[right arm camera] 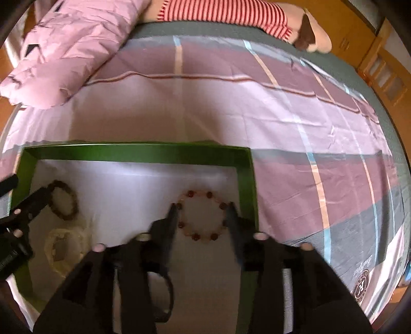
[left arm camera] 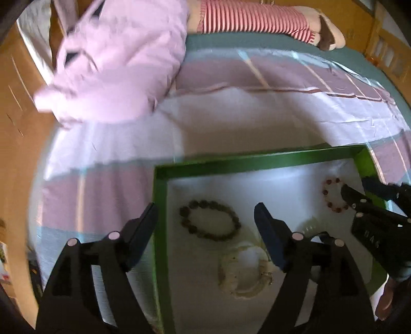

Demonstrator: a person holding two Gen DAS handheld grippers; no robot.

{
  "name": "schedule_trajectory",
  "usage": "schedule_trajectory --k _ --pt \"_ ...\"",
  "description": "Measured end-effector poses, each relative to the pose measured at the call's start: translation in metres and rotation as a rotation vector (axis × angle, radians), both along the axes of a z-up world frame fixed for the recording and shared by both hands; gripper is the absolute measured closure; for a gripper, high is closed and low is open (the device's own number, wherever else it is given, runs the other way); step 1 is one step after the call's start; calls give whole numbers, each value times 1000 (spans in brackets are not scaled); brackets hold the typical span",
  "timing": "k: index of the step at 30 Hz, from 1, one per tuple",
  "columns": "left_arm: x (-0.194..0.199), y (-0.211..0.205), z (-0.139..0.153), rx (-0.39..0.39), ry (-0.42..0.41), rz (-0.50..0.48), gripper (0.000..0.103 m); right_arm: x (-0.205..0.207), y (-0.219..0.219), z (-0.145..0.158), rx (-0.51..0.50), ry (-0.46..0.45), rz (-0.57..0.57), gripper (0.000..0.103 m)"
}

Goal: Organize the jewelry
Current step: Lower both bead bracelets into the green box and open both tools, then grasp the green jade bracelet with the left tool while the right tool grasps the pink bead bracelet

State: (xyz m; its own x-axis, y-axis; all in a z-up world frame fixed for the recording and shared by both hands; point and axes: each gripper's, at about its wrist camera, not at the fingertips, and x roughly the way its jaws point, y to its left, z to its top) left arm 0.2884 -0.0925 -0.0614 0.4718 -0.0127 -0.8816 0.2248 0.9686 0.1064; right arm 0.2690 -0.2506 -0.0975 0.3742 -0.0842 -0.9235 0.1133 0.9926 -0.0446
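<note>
A green-rimmed box [left arm camera: 231, 160] [right arm camera: 138, 151] with a white lining lies on the bed. In it are a dark bead bracelet [left arm camera: 210, 221] [right arm camera: 64, 200], a pale cream bracelet [left arm camera: 244, 272] [right arm camera: 64, 246] and a red-and-pink bead bracelet [left arm camera: 334, 195] [right arm camera: 203, 215]. My left gripper [left arm camera: 206, 213] is open above the dark bracelet, its left finger over the box's left wall. My right gripper [right arm camera: 203, 208] is open with its fingertips on either side of the red-and-pink bracelet; it also shows in the left wrist view [left arm camera: 359, 195].
The box sits on a pink, mauve and grey plaid bedsheet [right arm camera: 282, 115]. A pink puffy jacket [left arm camera: 115, 64] [right arm camera: 72, 46] lies at the far left. A plush toy in red-striped clothing [left arm camera: 257, 18] [right arm camera: 226, 12] lies along the far edge. Wooden furniture surrounds the bed.
</note>
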Motion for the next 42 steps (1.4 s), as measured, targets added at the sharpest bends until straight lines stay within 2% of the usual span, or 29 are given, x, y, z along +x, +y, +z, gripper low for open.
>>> schedule_trajectory --k 1,2,3,5,7,10,12,13,15,17,20,23,26,28,30,33,36,37,38,40,41,42 --pt "-5 -2 10 -16 0 -11 25 -3 3 8 0 -12 -3 46" --pt "-8 -2 17 -28 -3 -14 24 -6 4 16 0 -27 -5 42" --pt "-15 0 32 -50 -18 -13 24 -10 5 26 5 -47 -5 42" --pt "-29 2 56 -77 -52 -22 15 -23 5 52 1 -95 -3 39" --pt "-54 8 88 -86 -142 -31 8 -37 7 67 -66 -110 -5 37" --pt "-96 23 116 -89 -235 -31 2 -75 4 73 -76 -156 27 36" --pt "-128 37 120 -106 -251 -37 2 -99 0 65 -79 -148 35 30" --pt "-138 42 118 -113 -247 -40 2 -114 -4 58 -83 -124 28 24" --pt "-167 51 102 -106 -196 -67 2 -134 -12 46 -78 -65 7 22" --pt "-186 54 82 -51 -142 -77 2 -156 -18 39 -39 -13 9 22" --pt "-211 45 52 101 -103 -75 2 -181 -22 41 -3 -11 27 22" --pt "-230 38 35 127 -76 -111 2 -208 -22 37 30 -5 43 22" --pt "-246 33 21 102 -37 -134 2 -224 -16 23 107 32 62 22" --pt "-248 34 13 29 22 -131 2 -231 -5 14 128 55 88 22" --pt "-246 38 9 -67 83 -115 2 -234 10 9 107 66 126 22" --pt "-244 39 6 -162 127 -101 2 -240 27 6 75 71 179 22" --pt "-240 38 2 -190 143 -95 4 -244 40 0 74 87 221 26" --pt "-240 37 0 -190 147 -96 10 -244 43 -3 65 97 231 33" --pt "-240 36 -1 -189 152 -100 21 -244 45 -7 50 110 238 42" --pt "-239 33 -6 -185 179 -117 36 -243 43 -12 47 132 238 52" --pt "-239 32 -8 -185 192 -125 42 -243 41 -14 55 141 231 56" --pt "-239 29 -11 -183 203 -133 44 -243 39 -15 61 148 223 58"
